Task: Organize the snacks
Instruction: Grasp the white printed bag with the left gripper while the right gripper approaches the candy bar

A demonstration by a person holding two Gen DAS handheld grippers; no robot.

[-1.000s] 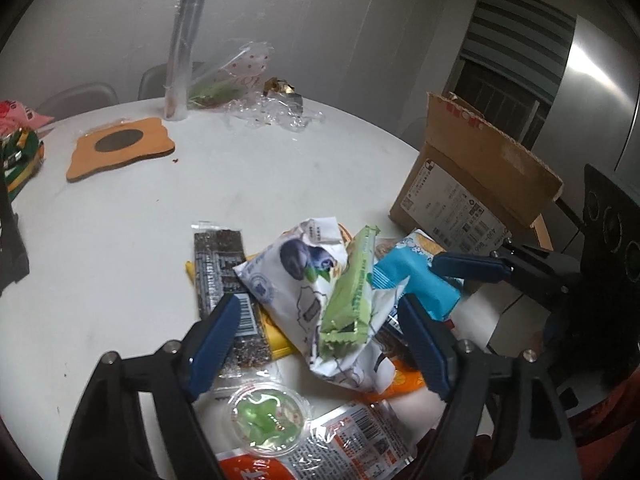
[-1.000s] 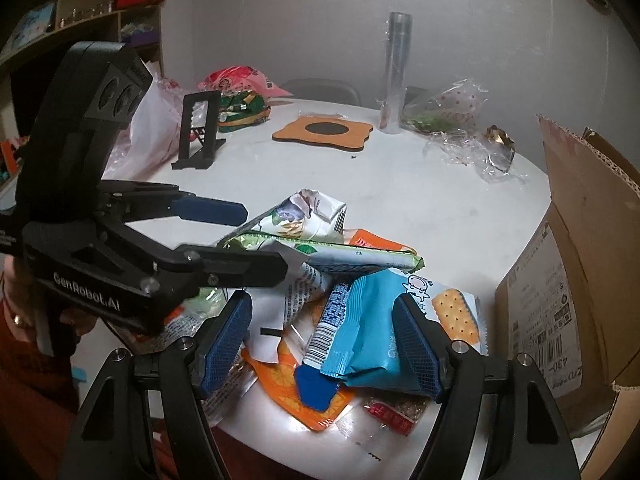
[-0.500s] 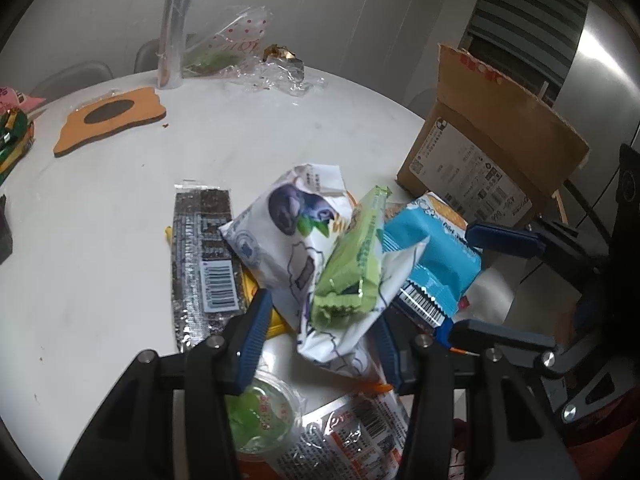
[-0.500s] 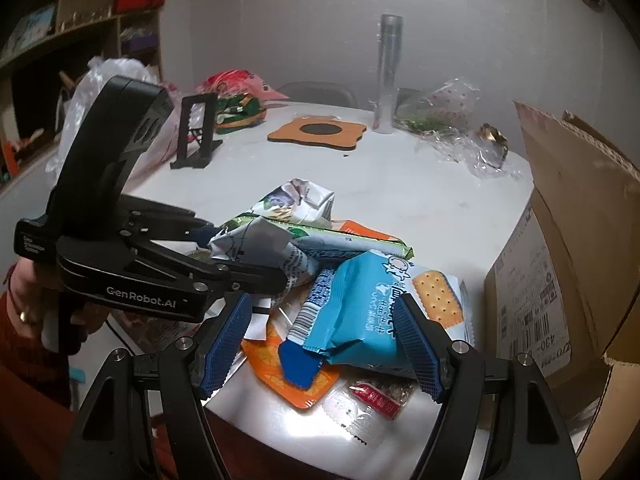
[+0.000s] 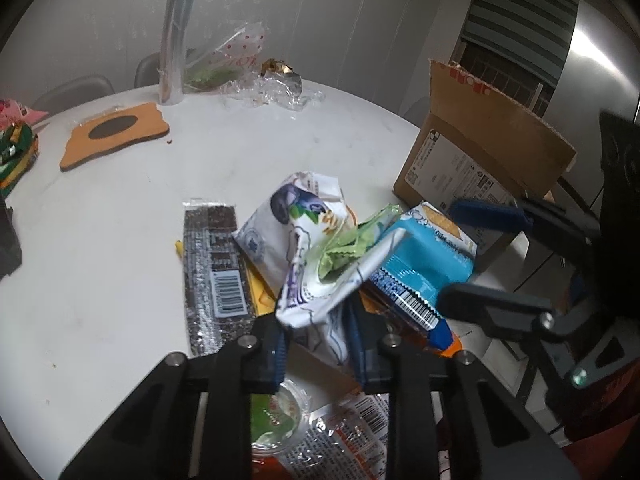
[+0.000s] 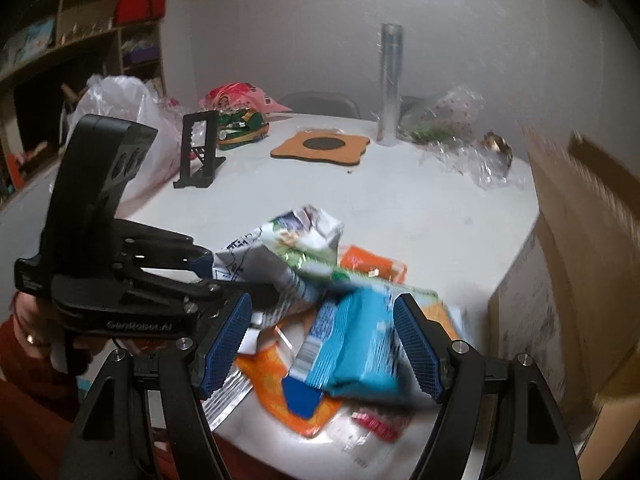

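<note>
- Only the left wrist view shows the dark seaweed strip (image 5: 214, 268) lying flat, left of the snack pile, and a clear cup with green jelly (image 5: 276, 416) under the left gripper (image 5: 318, 346); only the right wrist view shows the black stand (image 6: 198, 152) and white plastic bag (image 6: 120, 120) far from the pile.
- The left gripper's fingers are drawn in on the crumpled white blueberry packet (image 5: 296, 240), pinching its near end; a green wrapper (image 5: 348, 240) lies in its fold.
- The right gripper (image 6: 322, 346) has its blue fingers spread wide either side of the blue cracker packet (image 6: 352, 344), which is blurred; whether they touch it I cannot tell.
- The cardboard box (image 5: 480, 152) stands open just right of the pile; its inside is hidden in both views.
- The pile sits at the near edge of the white table (image 5: 120, 200); beyond it bare tabletop runs to the cork mat (image 5: 114, 132) and foil roll (image 5: 176, 36).
</note>
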